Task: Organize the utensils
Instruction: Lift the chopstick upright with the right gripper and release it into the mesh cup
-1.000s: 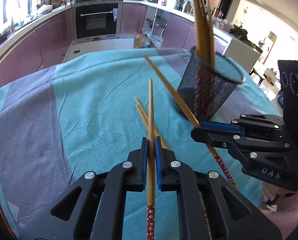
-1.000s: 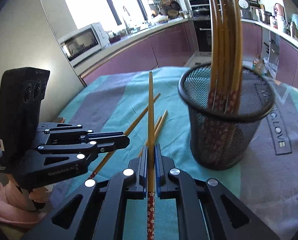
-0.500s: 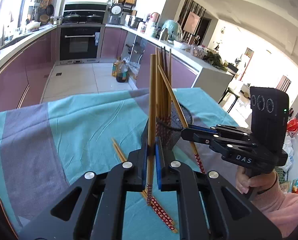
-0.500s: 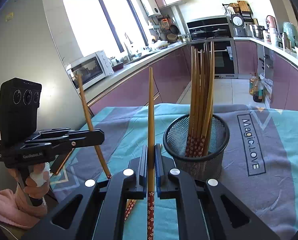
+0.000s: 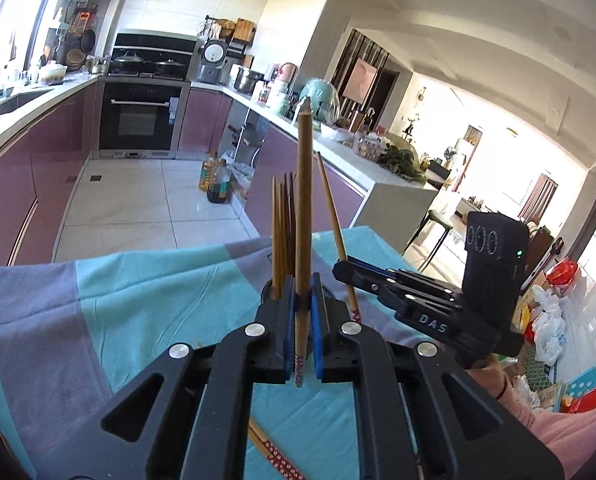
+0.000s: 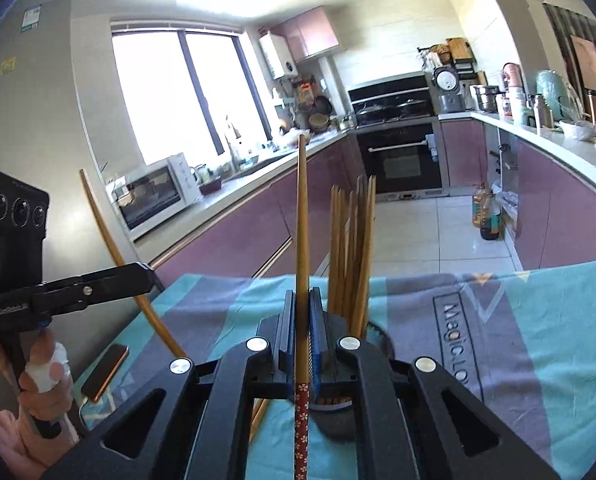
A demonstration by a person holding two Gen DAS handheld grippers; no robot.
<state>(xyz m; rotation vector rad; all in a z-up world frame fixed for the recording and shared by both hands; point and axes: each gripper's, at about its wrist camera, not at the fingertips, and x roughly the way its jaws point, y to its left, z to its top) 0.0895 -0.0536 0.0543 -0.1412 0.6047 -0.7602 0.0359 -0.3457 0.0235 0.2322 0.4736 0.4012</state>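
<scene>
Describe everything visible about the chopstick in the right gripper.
The chopstick is a slim wooden-looking stick, plain tan along most of its length, with a red flower-patterned band at its thick end, which points back toward the camera. It tapers to a narrow tip pointing up and away. The right gripper is shut on it, blue pads pressing both sides just ahead of the band. It hangs clear of the table.

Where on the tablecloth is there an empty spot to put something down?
Bare cloth lies to the left of the left gripper, on the grey and teal stripes of the tablecloth, and to the right of the mesh cup, around the printed words. It is crowded in the middle: the cup, both grippers and loose chopsticks.
</scene>
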